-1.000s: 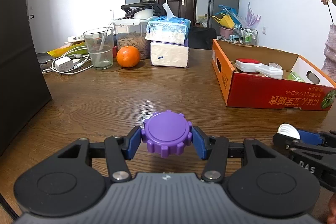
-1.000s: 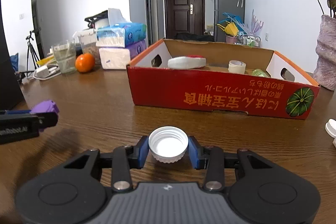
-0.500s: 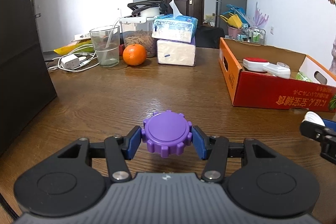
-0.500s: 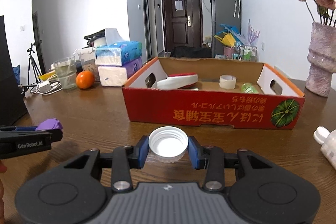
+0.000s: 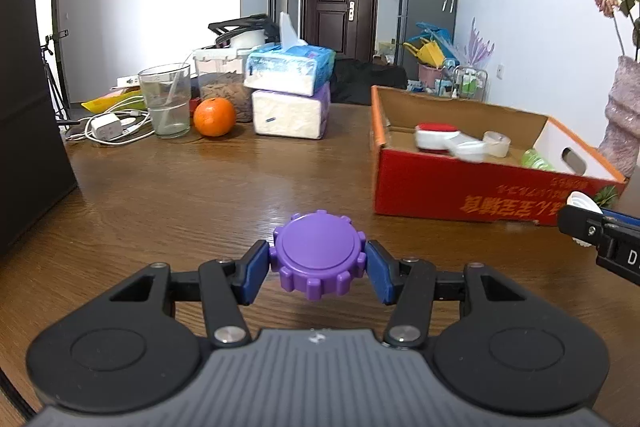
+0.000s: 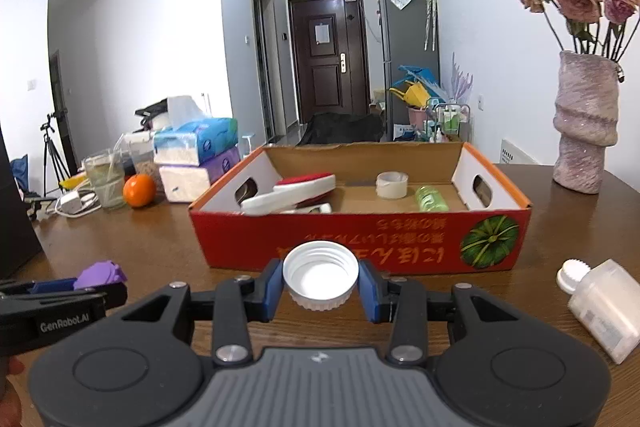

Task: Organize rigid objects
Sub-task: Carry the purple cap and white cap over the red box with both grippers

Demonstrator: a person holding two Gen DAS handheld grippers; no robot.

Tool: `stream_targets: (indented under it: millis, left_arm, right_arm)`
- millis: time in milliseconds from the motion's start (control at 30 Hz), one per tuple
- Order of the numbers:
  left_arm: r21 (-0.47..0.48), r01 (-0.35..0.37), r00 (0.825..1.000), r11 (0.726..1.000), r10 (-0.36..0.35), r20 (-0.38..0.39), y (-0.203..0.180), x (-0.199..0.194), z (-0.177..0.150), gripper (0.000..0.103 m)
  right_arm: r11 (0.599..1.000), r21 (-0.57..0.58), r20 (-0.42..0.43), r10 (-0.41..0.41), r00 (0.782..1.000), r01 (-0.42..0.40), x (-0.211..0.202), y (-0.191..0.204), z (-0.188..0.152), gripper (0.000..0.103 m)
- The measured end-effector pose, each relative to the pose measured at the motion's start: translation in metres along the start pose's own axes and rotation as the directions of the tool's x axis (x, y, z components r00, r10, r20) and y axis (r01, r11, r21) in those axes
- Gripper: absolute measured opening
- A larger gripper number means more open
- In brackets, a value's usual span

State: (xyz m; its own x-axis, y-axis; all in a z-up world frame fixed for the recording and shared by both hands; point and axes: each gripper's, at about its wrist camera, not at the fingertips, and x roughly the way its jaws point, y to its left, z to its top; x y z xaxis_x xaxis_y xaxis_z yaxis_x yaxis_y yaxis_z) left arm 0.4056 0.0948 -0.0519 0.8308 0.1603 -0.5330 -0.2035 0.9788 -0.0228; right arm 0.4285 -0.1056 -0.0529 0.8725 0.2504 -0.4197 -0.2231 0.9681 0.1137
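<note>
A purple toothed lid [image 5: 319,253] is pinched between the blue pads of my left gripper [image 5: 319,269], held above the wooden table. My right gripper [image 6: 320,283] is shut on a white screw cap [image 6: 320,274], its hollow side up, just in front of the red cardboard box [image 6: 360,239]. The box [image 5: 472,191] lies ahead and to the right in the left wrist view. Inside it are a red-and-white tool [image 6: 296,191], a tape roll [image 6: 391,184] and a green bottle [image 6: 430,199]. Each gripper shows at the edge of the other's view, the left one [image 6: 100,277] with the lid, the right one [image 5: 584,211] with the cap.
A clear bottle [image 6: 600,303] with a white cap lies on the table at the right. A pink vase [image 6: 586,123] with flowers stands behind the box's right end. At back left are an orange [image 5: 214,117], a glass [image 5: 165,101], stacked tissue packs [image 5: 290,95] and a charger with cables [image 5: 106,127].
Both grippers have lifted and moved toward the box, which now looks nearer and more open from above. Each still holds its lid; the jaws have not moved.
</note>
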Motion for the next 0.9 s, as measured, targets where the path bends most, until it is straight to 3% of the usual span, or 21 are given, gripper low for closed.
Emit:
stream_targets:
  millis: [900]
  left_arm:
    - [0.012, 0.077, 0.991, 0.997, -0.078, 0.111, -0.094, -0.009, 0.043, 0.054]
  right_arm:
    - [0.998, 0.038, 0.103, -0.060, 0.993, 0.056, -0.012, -0.057, 0.032, 0.039]
